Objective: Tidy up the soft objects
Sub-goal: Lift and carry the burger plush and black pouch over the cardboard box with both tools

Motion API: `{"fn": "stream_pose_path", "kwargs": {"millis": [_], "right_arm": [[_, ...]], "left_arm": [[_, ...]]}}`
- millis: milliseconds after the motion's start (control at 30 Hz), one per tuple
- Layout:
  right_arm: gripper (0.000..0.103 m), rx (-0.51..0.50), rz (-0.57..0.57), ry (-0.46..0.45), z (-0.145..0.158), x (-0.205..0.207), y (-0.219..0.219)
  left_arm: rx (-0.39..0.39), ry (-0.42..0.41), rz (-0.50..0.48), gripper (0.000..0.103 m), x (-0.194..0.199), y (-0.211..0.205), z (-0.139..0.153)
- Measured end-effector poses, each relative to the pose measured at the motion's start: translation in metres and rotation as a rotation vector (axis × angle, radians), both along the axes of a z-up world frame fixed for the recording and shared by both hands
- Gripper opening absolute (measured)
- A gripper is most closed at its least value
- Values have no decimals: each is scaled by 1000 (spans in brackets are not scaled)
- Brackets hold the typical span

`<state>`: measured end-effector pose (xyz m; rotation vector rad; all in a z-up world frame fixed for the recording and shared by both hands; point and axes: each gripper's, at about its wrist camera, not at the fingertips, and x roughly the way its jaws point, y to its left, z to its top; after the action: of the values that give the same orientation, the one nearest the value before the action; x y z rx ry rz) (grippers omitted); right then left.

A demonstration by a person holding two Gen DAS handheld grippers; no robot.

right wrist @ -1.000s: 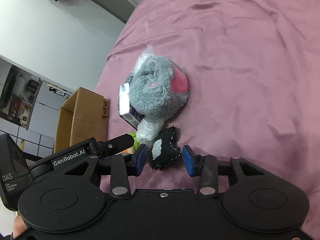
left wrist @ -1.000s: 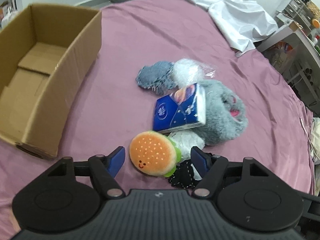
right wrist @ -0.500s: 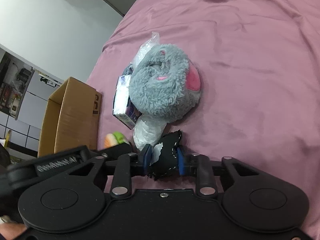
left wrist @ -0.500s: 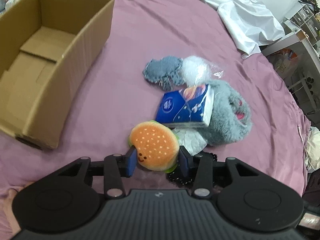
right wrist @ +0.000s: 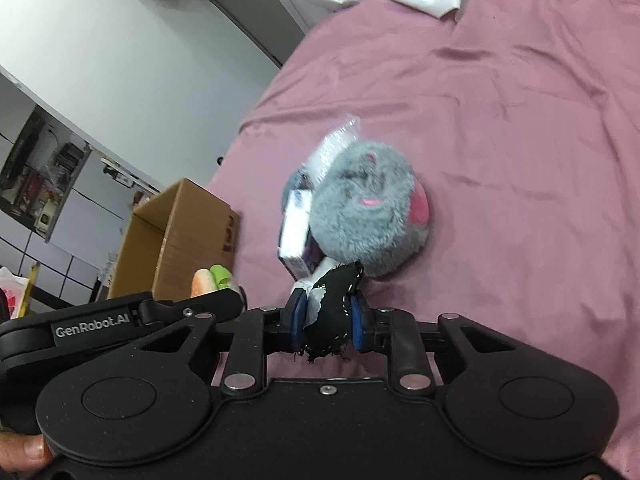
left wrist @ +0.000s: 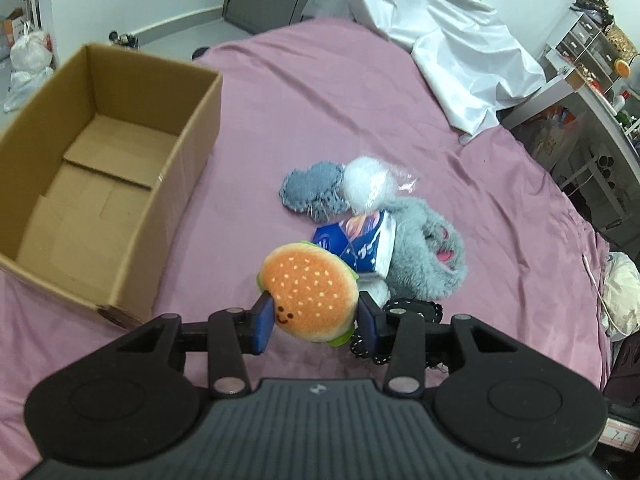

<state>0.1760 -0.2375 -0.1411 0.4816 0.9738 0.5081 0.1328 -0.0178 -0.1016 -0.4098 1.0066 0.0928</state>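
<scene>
My left gripper (left wrist: 316, 322) is shut on an orange hamburger plush (left wrist: 310, 290) and holds it above the purple bed sheet. My right gripper (right wrist: 326, 318) is shut on a black cloth piece with white stitching (right wrist: 332, 304), lifted off the bed. The hamburger plush (right wrist: 208, 280) also shows in the right wrist view, left of my right gripper. On the bed lie a grey fluffy plush (left wrist: 428, 252), a blue tissue pack (left wrist: 356, 242), a grey knitted piece (left wrist: 314, 192) and a white fluffy item in clear wrap (left wrist: 368, 186). An open, empty cardboard box (left wrist: 100, 184) stands at the left.
A white sheet (left wrist: 440, 40) is bunched at the far end of the bed (left wrist: 320, 100). A shelf and desk with clutter (left wrist: 580, 80) stand beyond the bed's right side. A white bag (left wrist: 620, 292) lies at the right edge.
Both grippers closed, the left on the hamburger plush and the right on the black cloth piece, and both lifted them off the bed.
</scene>
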Motion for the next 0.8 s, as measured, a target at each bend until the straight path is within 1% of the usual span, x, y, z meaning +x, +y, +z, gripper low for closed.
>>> {"fn": "stream_pose_path", "kwargs": {"millis": [233,500,800], "right_arm": [[23,39,11,-70,16,-3,0],[23,54,38,-142,36,0,9],[23,78,72,-196,54,0,22]], "left_arm": [[28,-39,10,42,-10,10,21],[54,-77,32,42,-15,26,43],[74,-112,69,42,-17,44,59]]}}
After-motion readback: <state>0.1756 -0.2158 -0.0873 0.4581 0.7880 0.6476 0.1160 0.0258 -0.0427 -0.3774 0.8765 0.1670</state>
